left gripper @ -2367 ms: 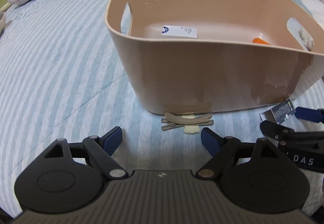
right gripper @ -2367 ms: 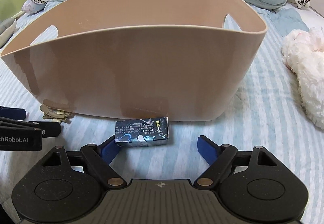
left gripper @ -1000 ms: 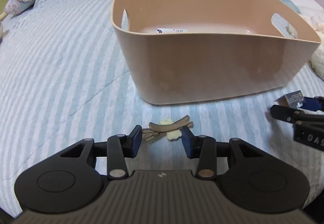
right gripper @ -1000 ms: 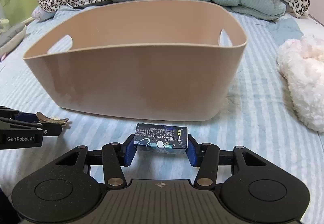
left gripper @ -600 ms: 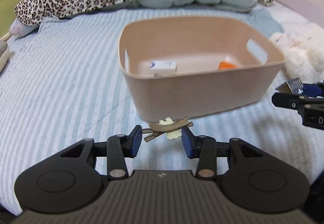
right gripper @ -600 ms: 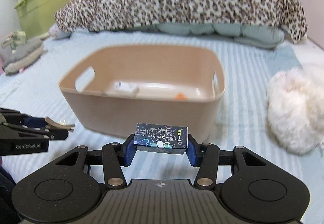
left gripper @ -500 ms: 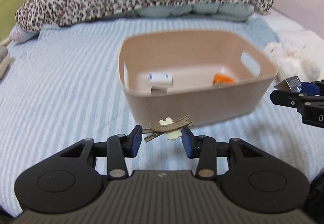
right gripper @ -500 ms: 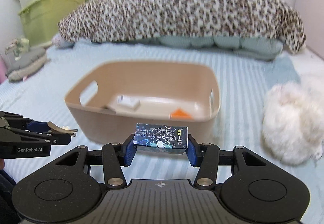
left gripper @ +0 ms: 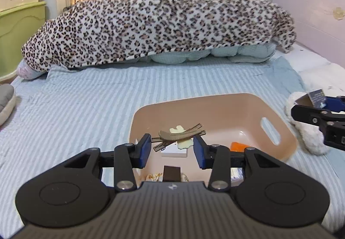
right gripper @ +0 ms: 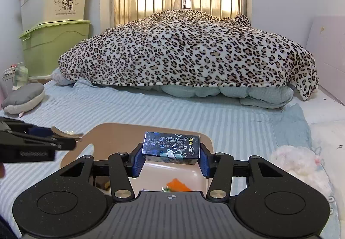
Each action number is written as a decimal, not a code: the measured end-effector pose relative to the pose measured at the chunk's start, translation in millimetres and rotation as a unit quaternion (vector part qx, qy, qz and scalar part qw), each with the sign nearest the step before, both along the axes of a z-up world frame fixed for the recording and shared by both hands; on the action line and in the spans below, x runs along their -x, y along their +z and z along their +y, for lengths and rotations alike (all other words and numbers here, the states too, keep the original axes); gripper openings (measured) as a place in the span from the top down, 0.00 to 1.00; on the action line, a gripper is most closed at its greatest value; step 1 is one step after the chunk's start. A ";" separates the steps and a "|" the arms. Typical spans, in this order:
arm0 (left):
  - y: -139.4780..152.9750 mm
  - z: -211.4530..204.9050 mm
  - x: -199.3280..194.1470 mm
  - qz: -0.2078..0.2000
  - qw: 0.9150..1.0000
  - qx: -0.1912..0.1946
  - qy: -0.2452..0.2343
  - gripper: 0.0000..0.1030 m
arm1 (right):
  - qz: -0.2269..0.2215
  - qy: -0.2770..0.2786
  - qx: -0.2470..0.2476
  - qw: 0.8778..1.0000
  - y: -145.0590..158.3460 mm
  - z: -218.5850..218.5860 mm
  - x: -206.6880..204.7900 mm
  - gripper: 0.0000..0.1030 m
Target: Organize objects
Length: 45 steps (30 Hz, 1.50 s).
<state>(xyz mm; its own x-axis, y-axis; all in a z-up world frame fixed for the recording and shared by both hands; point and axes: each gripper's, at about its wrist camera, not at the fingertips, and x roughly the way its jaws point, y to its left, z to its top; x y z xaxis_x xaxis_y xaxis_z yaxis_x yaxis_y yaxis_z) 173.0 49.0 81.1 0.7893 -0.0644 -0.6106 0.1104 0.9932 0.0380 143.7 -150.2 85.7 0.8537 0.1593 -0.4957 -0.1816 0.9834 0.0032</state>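
Both tongs are loaded and over the bin (left gripper: 286, 141).

Left tongs (left gripper: 171, 145): closed on the hair clip (left gripper: 180, 134), pinched at its ends between the blue pads. Clip's long axis runs across the tongs, slightly tilted up to the right. Bin interior sits directly below and ahead in the left wrist view; white box (left gripper: 174, 152), orange item (left gripper: 237, 146) and a dark block (left gripper: 171, 173) already lie on the bin floor.

Right tongs (right gripper: 171, 158): closed on the small dark printed box (right gripper: 171, 145), long axis also across the tongs, held level. In the right wrist view the bin (right gripper: 112, 133) is below the box, orange item (right gripper: 177, 185) visible under it.

Key relation: each load hangs above the bin opening, not over the bed (left gripper: 75, 109). My read: next move is a straight release, no further travel needed. The left looks more centred over the floor; the right sits nearer the bin's right wall, so the box could clip the rim if dropped from here.

White fluffy thing (right gripper: 299, 161) lies on the bed right of the bin, apart from it.
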 end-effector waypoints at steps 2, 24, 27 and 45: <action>-11.1 -5.1 -16.6 0.010 1.000 -0.008 0.009 0.57 | 0.000 -0.005 0.015 1.000 -4.4 4.1 -14.5 0.54; -101.8 -15.0 -87.5 0.167 0.985 -0.042 -0.003 0.54 | 0.150 -0.008 0.058 0.987 -102.2 21.3 -91.2 0.44; -90.2 -12.1 -82.9 0.156 0.987 -0.035 0.002 0.38 | 0.139 -0.013 0.053 0.989 -92.7 17.2 -84.5 0.36; -21.2 -7.5 17.3 0.067 0.997 -0.026 0.013 0.28 | 0.072 -0.030 0.021 0.997 -30.0 14.7 21.5 0.05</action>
<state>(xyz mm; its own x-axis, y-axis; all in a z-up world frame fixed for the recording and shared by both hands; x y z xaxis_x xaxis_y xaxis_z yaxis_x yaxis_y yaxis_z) 155.7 41.5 60.0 0.7011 -0.0114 -0.7129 0.0930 0.9928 0.0756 122.2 -135.5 55.8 0.7803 0.0855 -0.6196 -0.1224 0.9923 -0.0172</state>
